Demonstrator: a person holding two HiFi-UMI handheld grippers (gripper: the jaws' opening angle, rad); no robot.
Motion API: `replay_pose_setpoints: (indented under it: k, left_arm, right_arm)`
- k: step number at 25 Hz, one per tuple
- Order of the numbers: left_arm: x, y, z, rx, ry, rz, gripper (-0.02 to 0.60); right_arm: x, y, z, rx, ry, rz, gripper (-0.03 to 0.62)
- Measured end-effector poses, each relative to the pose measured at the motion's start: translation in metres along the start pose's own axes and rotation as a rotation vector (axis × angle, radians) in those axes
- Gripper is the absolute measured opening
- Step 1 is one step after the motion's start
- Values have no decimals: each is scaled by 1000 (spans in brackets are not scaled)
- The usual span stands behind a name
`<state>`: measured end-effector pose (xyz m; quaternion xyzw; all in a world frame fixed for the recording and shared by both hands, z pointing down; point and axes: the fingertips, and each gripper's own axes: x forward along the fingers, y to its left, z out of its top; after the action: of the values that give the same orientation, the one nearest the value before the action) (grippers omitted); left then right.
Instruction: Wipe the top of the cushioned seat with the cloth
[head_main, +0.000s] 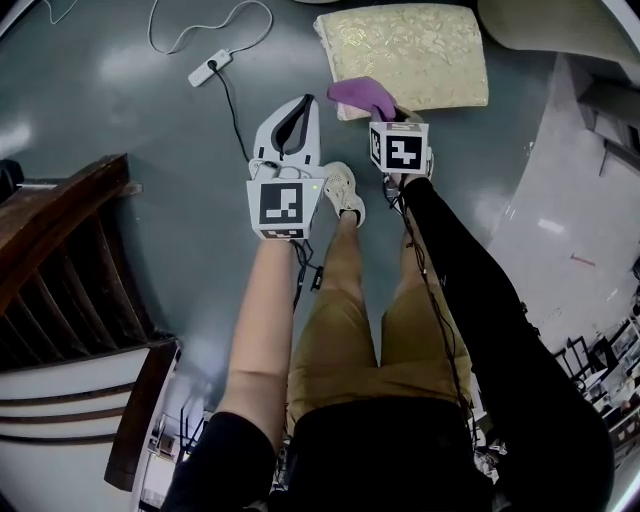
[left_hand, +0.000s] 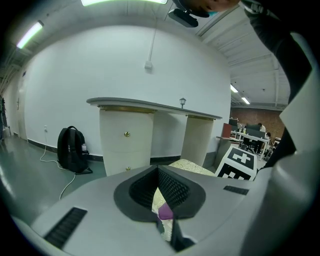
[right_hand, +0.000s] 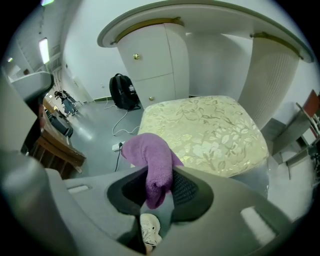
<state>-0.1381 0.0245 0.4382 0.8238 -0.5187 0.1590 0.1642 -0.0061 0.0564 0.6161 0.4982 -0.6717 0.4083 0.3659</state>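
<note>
The cushioned seat (head_main: 410, 55) is a low stool with a pale gold floral top, on the floor ahead of the person's feet. It fills the middle of the right gripper view (right_hand: 210, 130). A purple cloth (head_main: 362, 97) hangs over the seat's near left corner, and my right gripper (head_main: 385, 112) is shut on it. In the right gripper view the cloth (right_hand: 150, 155) bulges out between the pads. My left gripper (head_main: 300, 105) floats left of the seat above bare floor, jaws together and holding nothing. Through its narrow slit (left_hand: 159, 172) a bit of cloth (left_hand: 165, 212) shows.
A white power strip (head_main: 210, 67) with cables lies on the grey floor at the far left. Dark wooden stairs (head_main: 60, 230) stand at left. A white console cabinet (right_hand: 155, 55) rises behind the seat, with a black backpack (right_hand: 124, 92) beside it. The person's shoe (head_main: 343, 190) is below the grippers.
</note>
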Motion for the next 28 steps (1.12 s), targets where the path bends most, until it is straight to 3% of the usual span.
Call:
replay_pose_setpoints:
  k: [8,22,28]
  left_arm:
    - [32,-30,15,27,12,-4,8]
    - [93,-112,47,46,15,29,8]
    - [104,-129,43,53,35,69,8]
  right_arm:
    - [-15,-87,14,88,-17,-77,86]
    - [-38,-240,31,103,-32,-143,86]
    - [-40,-309,19,208,1,-260,86]
